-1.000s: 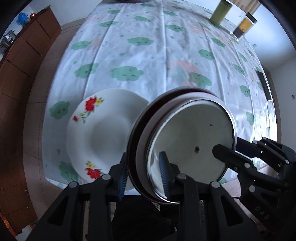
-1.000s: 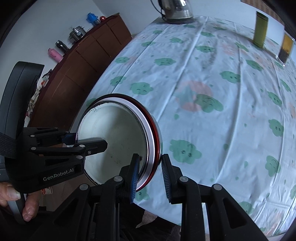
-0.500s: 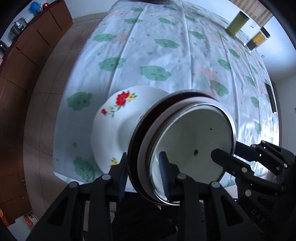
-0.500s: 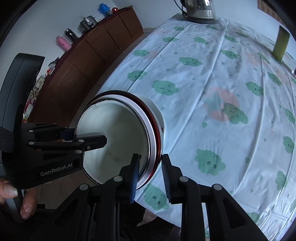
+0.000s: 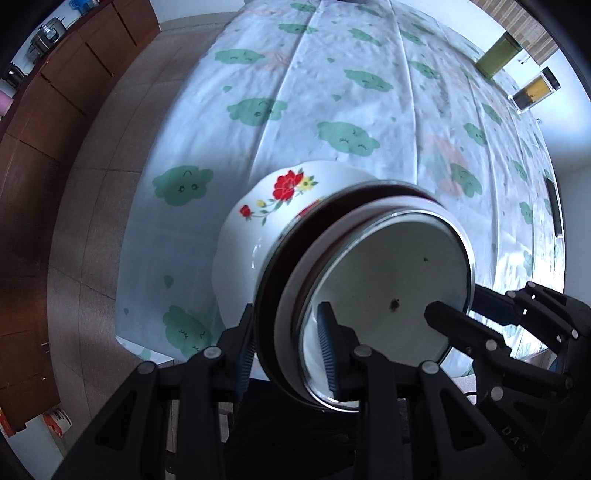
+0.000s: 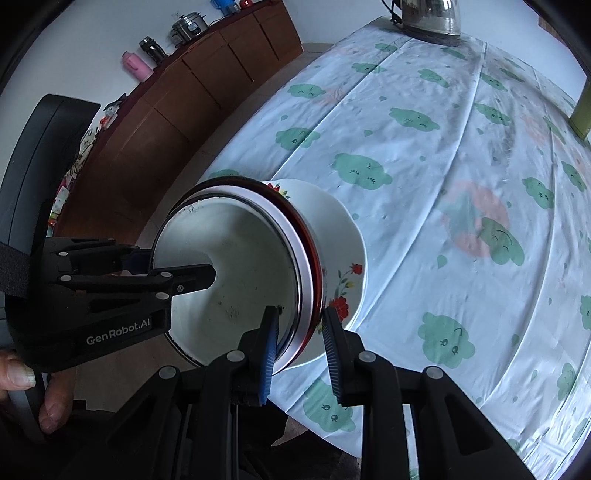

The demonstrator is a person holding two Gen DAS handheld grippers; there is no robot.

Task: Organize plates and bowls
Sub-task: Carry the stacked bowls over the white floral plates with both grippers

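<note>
A round enamel bowl (image 5: 388, 288) with a white inside, steel rim and red-and-white outer bands is held in the air by both grippers. My left gripper (image 5: 286, 347) is shut on its near rim. My right gripper (image 6: 299, 343) is shut on the opposite rim; the bowl (image 6: 236, 273) shows there too. Under and behind it, a white plate with red flowers (image 5: 258, 229) lies near the table's front edge, also in the right wrist view (image 6: 343, 258). The bowl hides much of the plate.
The table (image 5: 332, 92) has a white cloth with green cloud prints. A green canister (image 5: 498, 59) and an amber jar (image 5: 535, 90) stand at the far right. A kettle (image 6: 428, 14) stands at the far end. A brown sideboard (image 6: 166, 110) runs along the left wall.
Both grippers have carried the bowl leftward, so it now hangs over the flowered plate. The grips have not changed.
</note>
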